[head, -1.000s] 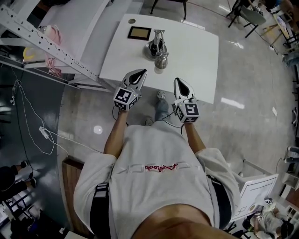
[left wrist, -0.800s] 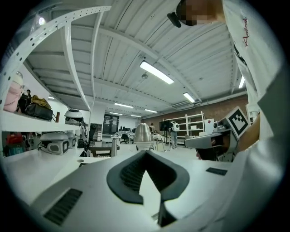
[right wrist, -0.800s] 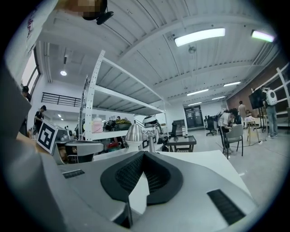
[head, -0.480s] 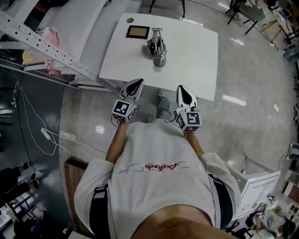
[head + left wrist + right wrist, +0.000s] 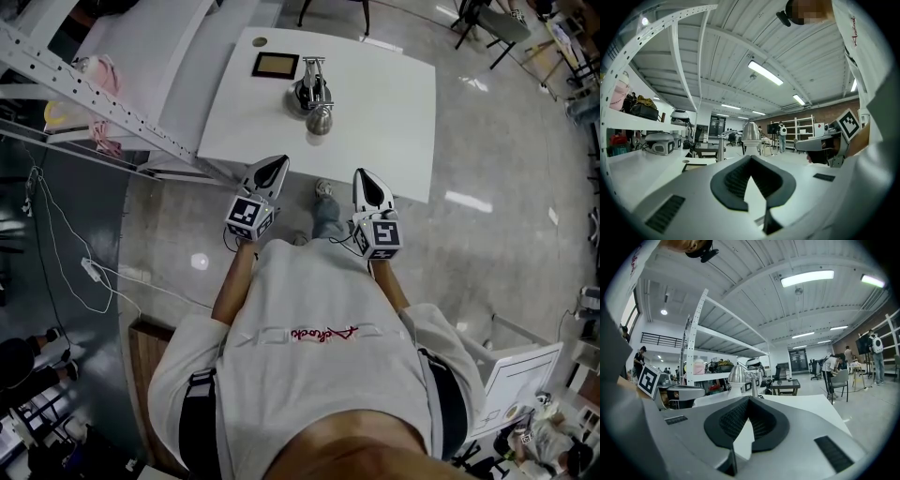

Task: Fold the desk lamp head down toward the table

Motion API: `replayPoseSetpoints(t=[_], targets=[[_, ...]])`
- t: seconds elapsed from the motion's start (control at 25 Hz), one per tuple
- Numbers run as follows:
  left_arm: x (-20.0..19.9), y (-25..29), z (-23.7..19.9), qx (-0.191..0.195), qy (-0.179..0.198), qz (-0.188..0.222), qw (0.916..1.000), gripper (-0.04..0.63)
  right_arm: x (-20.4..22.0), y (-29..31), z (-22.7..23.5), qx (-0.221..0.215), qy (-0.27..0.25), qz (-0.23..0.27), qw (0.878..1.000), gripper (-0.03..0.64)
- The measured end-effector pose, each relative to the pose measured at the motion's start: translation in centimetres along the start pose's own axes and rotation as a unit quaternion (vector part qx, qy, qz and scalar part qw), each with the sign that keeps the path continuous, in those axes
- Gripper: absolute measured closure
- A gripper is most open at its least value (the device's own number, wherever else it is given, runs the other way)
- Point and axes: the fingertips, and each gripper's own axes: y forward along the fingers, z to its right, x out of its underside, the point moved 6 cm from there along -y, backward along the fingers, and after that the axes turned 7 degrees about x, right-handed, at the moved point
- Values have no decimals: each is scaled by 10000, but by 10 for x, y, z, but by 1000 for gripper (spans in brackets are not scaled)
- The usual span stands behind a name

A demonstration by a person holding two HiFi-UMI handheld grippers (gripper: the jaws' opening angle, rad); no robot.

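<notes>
Standing toward the far middle of the white desk point(image 5: 394, 112), the desk lamp point(image 5: 315, 94) shows a round base, a metal arm and a silver head point(image 5: 321, 121) on the side nearer the person. A dark flat panel point(image 5: 276, 65) lies just left of it. The 2 tools hover by the desk's near edge, well apart from the lamp and pointing toward it. The left hand-held gripper point(image 5: 274, 169) has its jaws closed together with nothing between them. The right hand-held gripper point(image 5: 367, 184) is likewise closed and empty.
</notes>
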Motion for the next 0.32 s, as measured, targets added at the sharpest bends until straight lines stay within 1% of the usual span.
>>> replayPoseSetpoints(t=[0.32], targets=[[5,2,1,39,-42,-13,10000,572,3,3,-2,-22,-61,-27,10000,591]])
